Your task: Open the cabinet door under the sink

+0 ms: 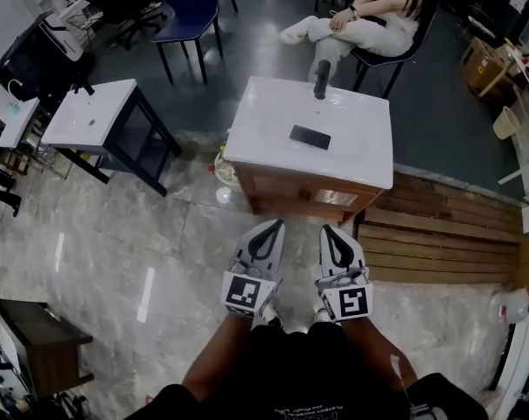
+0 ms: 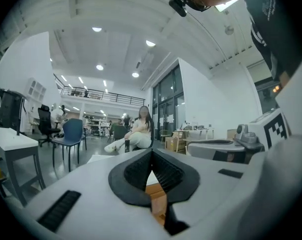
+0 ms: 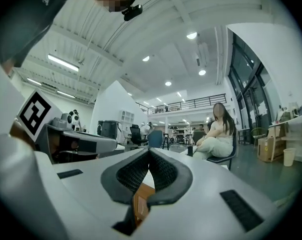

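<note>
**Cabinet door under the sink, straight ahead of two closed grippers**

The wooden cabinet door (image 1: 309, 198) sits below a white sink top (image 1: 264, 121), which carries a black faucet (image 1: 321, 79) at its far edge. The door appears closed. It faces the person, and its long edge runs left to right across the head view. No handle can be made out from above.

Both grippers point level at that wooden front from just in front of it, side by side. The left gripper (image 1: 271, 226) lines up with the left part of the door, and the right gripper (image 1: 330, 231) with its middle. Neither looks clearly nearer. Each gripper's jaws are pressed together with nothing between them. In each gripper view, only a sliver of brown wood shows below the closed tips.

A second white washstand (image 1: 93, 112) is well apart to the left. A blue chair (image 1: 190, 7) and a seated person (image 1: 360, 24) are beyond the sink. Wooden planks (image 1: 439, 234) lie to the right.
</note>
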A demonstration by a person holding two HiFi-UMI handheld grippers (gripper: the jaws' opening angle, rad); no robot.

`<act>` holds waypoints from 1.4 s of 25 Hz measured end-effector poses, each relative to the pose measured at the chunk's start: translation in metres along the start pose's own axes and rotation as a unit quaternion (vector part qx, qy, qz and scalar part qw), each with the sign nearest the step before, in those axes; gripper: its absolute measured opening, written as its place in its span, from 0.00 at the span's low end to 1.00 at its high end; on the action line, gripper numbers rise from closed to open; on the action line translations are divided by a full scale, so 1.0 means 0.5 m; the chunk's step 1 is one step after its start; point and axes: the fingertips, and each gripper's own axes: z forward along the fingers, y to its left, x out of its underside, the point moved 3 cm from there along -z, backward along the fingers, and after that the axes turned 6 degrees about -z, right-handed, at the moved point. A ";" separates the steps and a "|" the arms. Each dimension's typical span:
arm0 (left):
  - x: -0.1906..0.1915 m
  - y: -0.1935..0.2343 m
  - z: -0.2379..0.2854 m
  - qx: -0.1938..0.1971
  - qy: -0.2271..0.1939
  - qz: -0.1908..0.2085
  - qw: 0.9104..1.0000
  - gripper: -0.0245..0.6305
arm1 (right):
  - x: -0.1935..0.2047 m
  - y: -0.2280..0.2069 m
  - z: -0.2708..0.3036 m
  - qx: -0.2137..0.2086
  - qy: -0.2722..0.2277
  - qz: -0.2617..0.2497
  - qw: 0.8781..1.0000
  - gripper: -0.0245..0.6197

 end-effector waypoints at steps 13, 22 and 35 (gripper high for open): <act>0.034 0.098 0.106 0.024 -0.003 -0.011 1.000 0.07 | 0.022 -0.011 0.131 0.033 -0.003 -0.004 0.999 0.07; 0.124 0.154 0.193 -0.005 0.006 -0.039 0.999 0.07 | 0.188 -0.052 0.192 0.023 0.024 0.021 0.999 0.07; 0.397 0.196 0.296 -0.028 0.044 -0.044 0.998 0.07 | 0.477 -0.116 0.239 0.030 0.057 0.044 0.997 0.07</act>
